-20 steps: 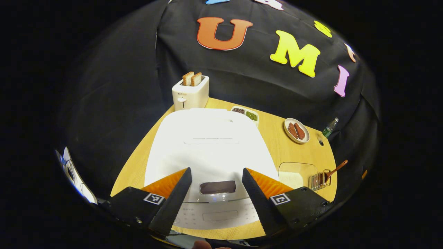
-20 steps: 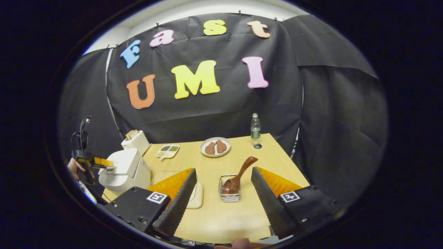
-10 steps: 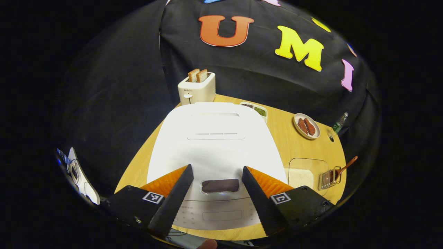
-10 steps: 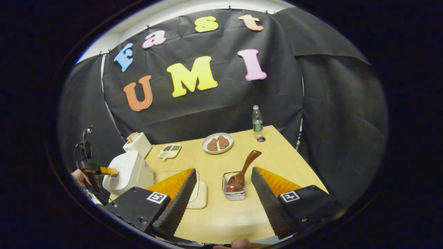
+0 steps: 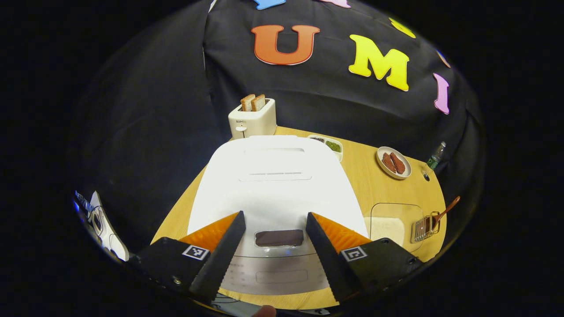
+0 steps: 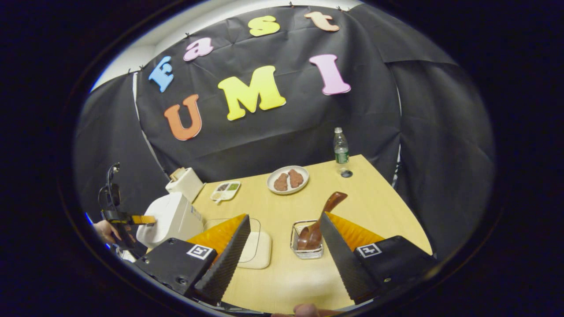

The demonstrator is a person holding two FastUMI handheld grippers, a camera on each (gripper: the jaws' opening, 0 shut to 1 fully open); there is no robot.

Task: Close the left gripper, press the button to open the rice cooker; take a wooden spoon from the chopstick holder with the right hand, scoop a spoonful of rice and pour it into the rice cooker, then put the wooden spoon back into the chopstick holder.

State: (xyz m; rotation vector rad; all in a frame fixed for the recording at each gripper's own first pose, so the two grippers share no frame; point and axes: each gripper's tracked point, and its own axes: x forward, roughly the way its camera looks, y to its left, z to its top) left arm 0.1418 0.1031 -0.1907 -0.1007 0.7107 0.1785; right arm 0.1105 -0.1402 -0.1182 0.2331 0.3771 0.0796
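- In the left gripper view, the left gripper [image 5: 274,229] hangs over the front of the white rice cooker [image 5: 275,176], jaws wide apart and holding nothing.
- The dark button [image 5: 279,237] on the cooker's front lies between the two fingers, untouched; the lid is down.
- In the right gripper view, the right gripper [image 6: 284,229] is held above the bench [image 6: 379,207], jaws wide apart and empty.
- The wooden spoon [image 6: 319,220] stands tilted in the wire holder [image 6: 307,252], bowl down, handle leaning up to the right. The holder sits between that gripper's fingers, closer to the right-hand one, farther along the bench.
- A clear box of rice [image 6: 257,251] lies just left of the holder, partly hidden by a finger.
- At the far left of that view, a hand [image 6: 103,229] holds the left gripper at the cooker.
- Behind the cooker stands a toaster [image 5: 252,119] with two slices of bread in it.
- Farther back on the bench: a divided dish [image 6: 225,190], a plate [image 6: 287,179] with two brown pieces, a bottle [image 6: 340,147].
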